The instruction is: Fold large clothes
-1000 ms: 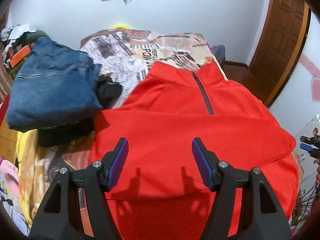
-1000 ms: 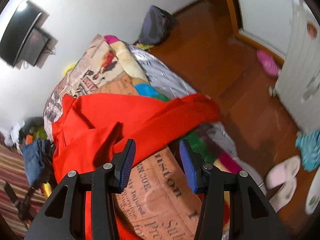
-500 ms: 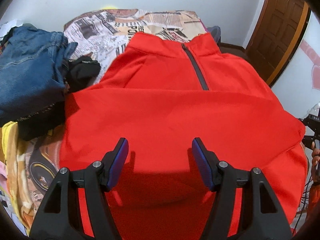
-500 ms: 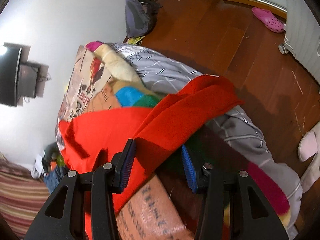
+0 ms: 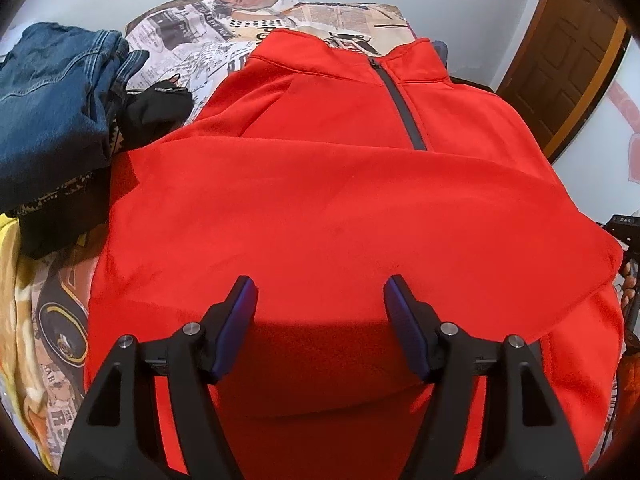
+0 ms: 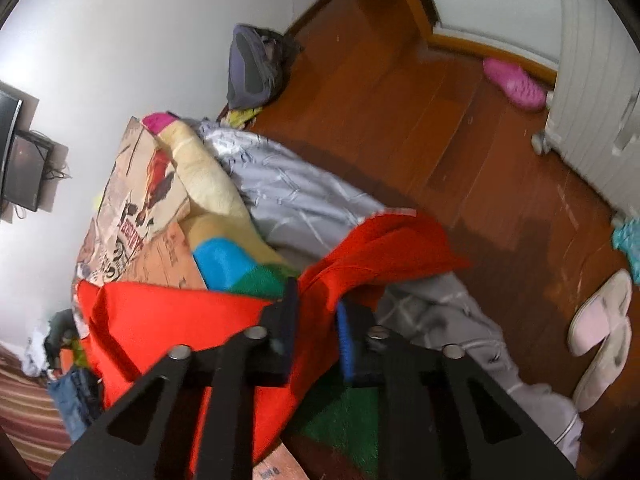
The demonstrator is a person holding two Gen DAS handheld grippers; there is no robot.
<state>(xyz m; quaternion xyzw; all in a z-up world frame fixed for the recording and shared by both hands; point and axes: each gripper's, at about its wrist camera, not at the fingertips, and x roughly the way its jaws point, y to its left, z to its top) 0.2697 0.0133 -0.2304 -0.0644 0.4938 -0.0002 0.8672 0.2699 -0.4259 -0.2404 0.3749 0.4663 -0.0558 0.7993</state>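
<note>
A red half-zip pullover (image 5: 320, 200) lies front up across the bed, with one sleeve folded over its chest. My left gripper (image 5: 319, 285) hovers low over the lower part of the pullover, open, with nothing between its blue pads. In the right wrist view the other red sleeve (image 6: 392, 248) hangs over the bed's edge. My right gripper (image 6: 316, 300) is closing its jaws on it, and the pads pinch the fabric near the shoulder. The pullover's body (image 6: 172, 320) spreads out to the left behind that grip.
Folded blue jeans (image 5: 52, 96) and a black garment (image 5: 156, 108) lie left of the pullover on the newspaper-print bedcover (image 5: 320, 12). A grey blanket (image 6: 300, 200) hangs off the bed. Pale slippers (image 6: 600, 328), a pink shoe (image 6: 514, 82) and a backpack (image 6: 252, 68) sit on the wooden floor.
My left gripper sank closer to the pullover and stayed open. The right gripper slid onto the hanging sleeve and its jaws came together on it.
</note>
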